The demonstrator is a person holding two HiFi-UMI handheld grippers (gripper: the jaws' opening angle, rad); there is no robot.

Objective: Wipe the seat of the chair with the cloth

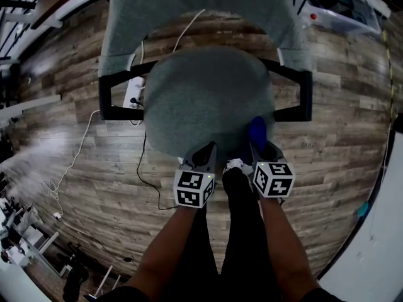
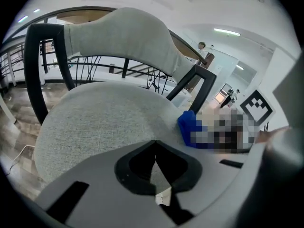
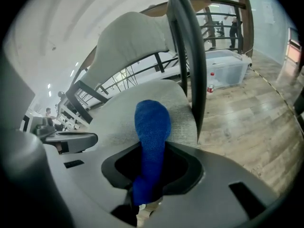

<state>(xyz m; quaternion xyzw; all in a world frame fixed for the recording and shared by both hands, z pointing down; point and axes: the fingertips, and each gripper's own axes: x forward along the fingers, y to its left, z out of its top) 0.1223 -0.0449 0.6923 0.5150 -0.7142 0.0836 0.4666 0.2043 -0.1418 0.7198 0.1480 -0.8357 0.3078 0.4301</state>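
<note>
A grey fabric chair seat (image 1: 208,96) with black armrests fills the middle of the head view. My right gripper (image 1: 259,148) is shut on a blue cloth (image 3: 151,137), which sticks out forward over the seat's near right edge (image 3: 175,113). The blue cloth (image 1: 257,131) rests on the seat by the right armrest (image 1: 296,93). My left gripper (image 1: 203,156) is shut with nothing in it, at the seat's near edge, left of the cloth (image 2: 190,125). The left gripper (image 2: 154,167) points across the seat (image 2: 104,122).
The chair's grey backrest (image 1: 195,11) stands at the far side. A white power strip (image 1: 133,93) and cables lie on the wood floor (image 1: 82,150) to the left. A clear plastic bin (image 1: 340,8) sits far right. My legs and shoe (image 1: 234,165) are below the seat.
</note>
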